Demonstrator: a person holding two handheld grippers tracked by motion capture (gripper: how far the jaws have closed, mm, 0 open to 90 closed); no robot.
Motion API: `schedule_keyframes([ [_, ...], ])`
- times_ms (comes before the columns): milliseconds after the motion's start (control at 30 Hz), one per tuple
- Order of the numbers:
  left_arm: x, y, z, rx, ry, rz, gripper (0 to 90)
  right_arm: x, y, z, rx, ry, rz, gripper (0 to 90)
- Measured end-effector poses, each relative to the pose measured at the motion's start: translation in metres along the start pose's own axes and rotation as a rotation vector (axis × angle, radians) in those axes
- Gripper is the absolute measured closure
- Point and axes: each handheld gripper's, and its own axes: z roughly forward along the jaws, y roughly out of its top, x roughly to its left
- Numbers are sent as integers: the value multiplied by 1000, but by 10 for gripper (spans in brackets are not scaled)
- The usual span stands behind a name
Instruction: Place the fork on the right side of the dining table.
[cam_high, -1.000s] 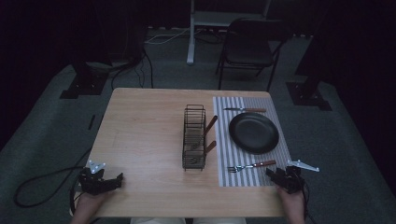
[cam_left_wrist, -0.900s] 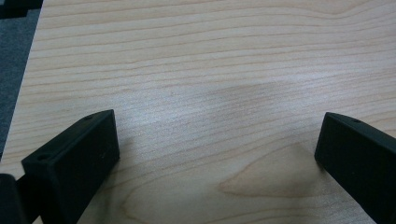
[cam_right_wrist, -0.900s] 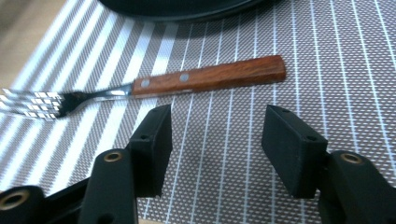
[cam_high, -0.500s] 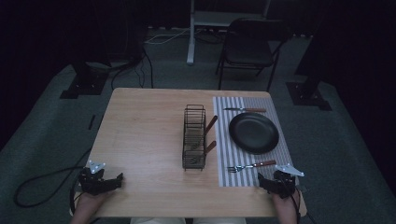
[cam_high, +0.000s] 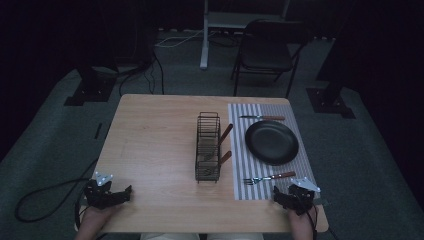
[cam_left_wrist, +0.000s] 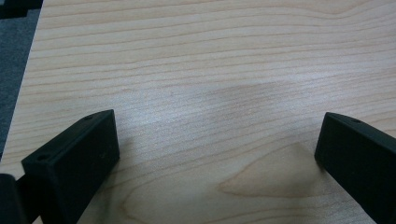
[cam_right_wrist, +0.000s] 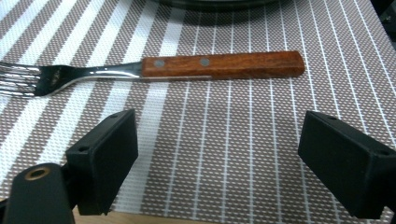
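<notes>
I see my right gripper (cam_high: 294, 196) at the near edge of the striped placemat (cam_high: 300, 165); its jaws have just been opening and now stand wide apart, with nothing between them; the fork (cam_right_wrist: 177, 69) lies flat on the placemat just beyond them, not touched, its wooden handle toward the right jaw. My left gripper (cam_high: 107, 192) rests over the bare table (cam_left_wrist: 210, 70); its jaws are also wide and empty.
</notes>
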Motion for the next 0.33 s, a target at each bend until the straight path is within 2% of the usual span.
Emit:
schedule_keyframes([
  [100,0,0,0,0,0,0,0,2,0,3,19,-1,8,118],
  [333,-1,1,0,2,7,-7,0,0,-1,4,17,5,28,117],
])
